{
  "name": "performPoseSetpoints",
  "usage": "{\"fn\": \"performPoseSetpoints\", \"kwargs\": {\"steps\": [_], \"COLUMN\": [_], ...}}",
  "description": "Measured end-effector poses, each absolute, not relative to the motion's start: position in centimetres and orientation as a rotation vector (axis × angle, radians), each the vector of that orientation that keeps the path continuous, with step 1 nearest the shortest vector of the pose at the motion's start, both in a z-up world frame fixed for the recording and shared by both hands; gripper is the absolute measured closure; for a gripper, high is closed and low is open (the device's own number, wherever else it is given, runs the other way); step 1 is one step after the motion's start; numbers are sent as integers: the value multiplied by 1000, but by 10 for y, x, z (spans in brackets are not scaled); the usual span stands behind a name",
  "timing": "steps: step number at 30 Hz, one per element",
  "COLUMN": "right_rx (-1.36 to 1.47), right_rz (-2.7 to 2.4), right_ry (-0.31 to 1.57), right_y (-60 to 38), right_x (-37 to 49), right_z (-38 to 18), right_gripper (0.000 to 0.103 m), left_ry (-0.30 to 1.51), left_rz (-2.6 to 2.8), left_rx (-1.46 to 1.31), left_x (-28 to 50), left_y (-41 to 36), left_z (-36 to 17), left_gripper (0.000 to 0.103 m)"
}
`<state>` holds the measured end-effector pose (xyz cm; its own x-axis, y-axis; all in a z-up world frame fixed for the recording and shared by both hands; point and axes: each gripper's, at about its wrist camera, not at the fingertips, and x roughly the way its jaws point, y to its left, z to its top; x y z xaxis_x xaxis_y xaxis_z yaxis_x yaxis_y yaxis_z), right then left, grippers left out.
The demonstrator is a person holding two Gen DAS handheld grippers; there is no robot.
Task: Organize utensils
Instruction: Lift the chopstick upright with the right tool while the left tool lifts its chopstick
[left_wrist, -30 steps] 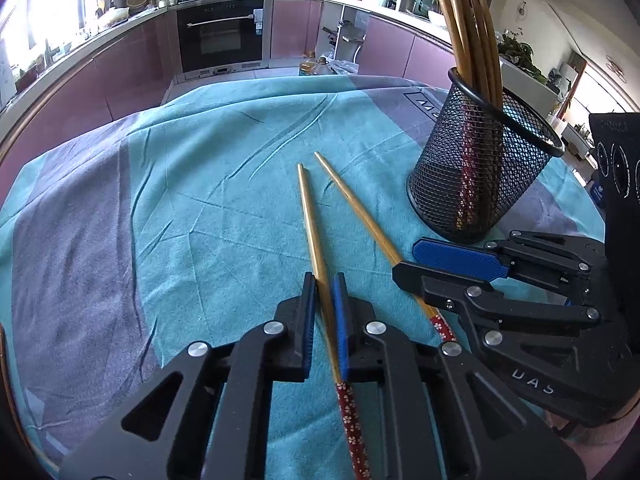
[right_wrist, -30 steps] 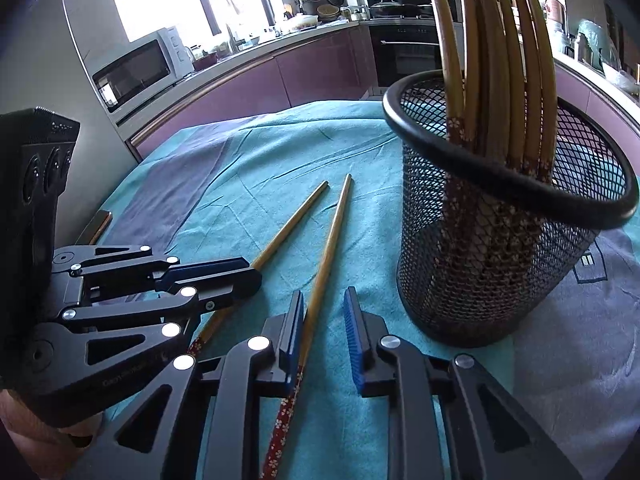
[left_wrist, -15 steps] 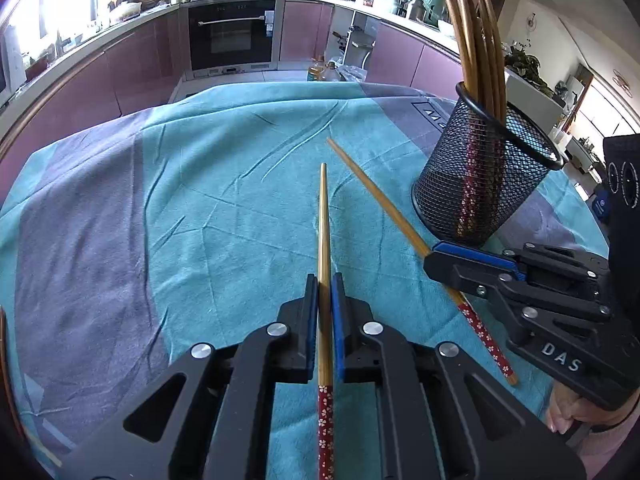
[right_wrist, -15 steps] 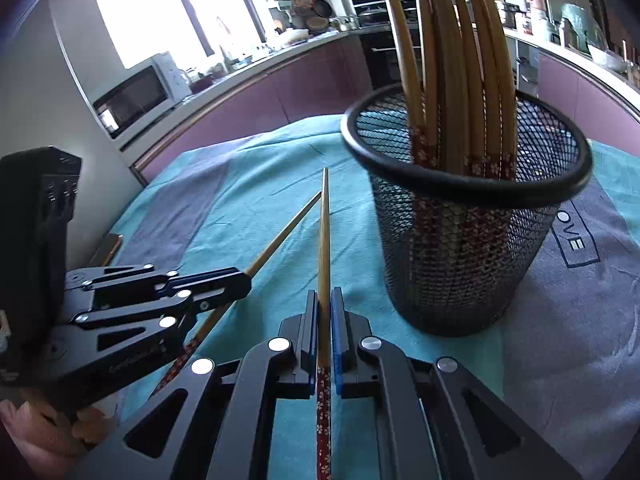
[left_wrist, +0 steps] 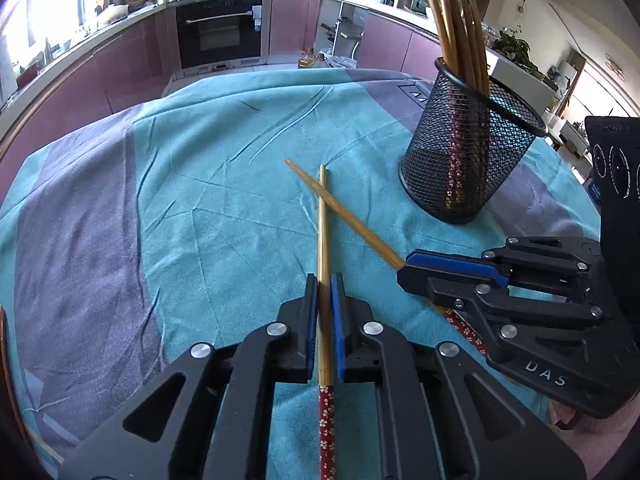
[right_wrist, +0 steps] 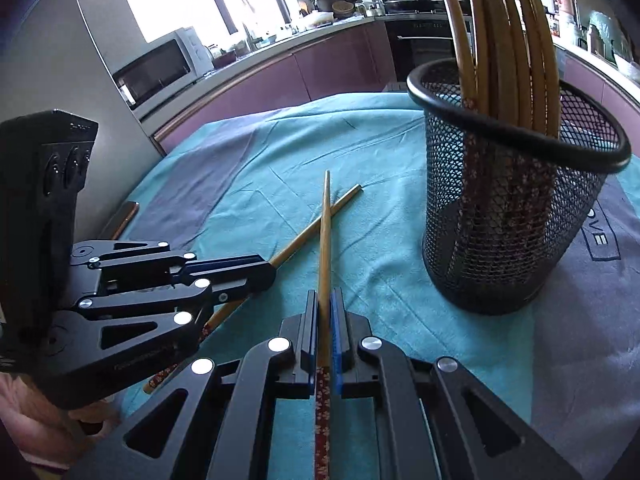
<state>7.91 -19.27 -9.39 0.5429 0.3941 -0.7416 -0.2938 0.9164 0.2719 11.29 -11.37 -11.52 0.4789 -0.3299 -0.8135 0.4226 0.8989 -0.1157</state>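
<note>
Both chopsticks now cross near their tips above the teal cloth (left_wrist: pixel 208 208), where a second ago they lay side by side. One chopstick (left_wrist: pixel 323 240) is clamped in the left gripper (left_wrist: pixel 324 292), the other chopstick (right_wrist: pixel 325 236) in the right gripper (right_wrist: pixel 324 308). Beside them to the right stands the mesh holder (left_wrist: pixel 460 168), full of chopsticks.

Two bamboo chopsticks with red flowered handles cross near their tips above the teal cloth (left_wrist: pixel 224 216): one chopstick (left_wrist: pixel 323 240), the other chopstick (left_wrist: pixel 352 220). Beside them an upright black mesh cup (left_wrist: pixel 460 168) holds more chopsticks (left_wrist: pixel 456 20).
</note>
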Motion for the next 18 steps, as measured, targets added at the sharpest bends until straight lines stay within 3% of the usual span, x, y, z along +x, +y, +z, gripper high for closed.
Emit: {"fn": "performPoseSetpoints", "kwargs": {"steps": [18], "right_rx": [125], "right_rz": [426], "right_ry": [875], "right_y": [-198], "right_x": [79], "right_z": [-88], "right_gripper": [97], "left_ry": [937], "left_rz": [-449], "left_rx": [119], "left_x": [119], "left_y": [-120], "left_z": [-109], "left_gripper": [95]}}
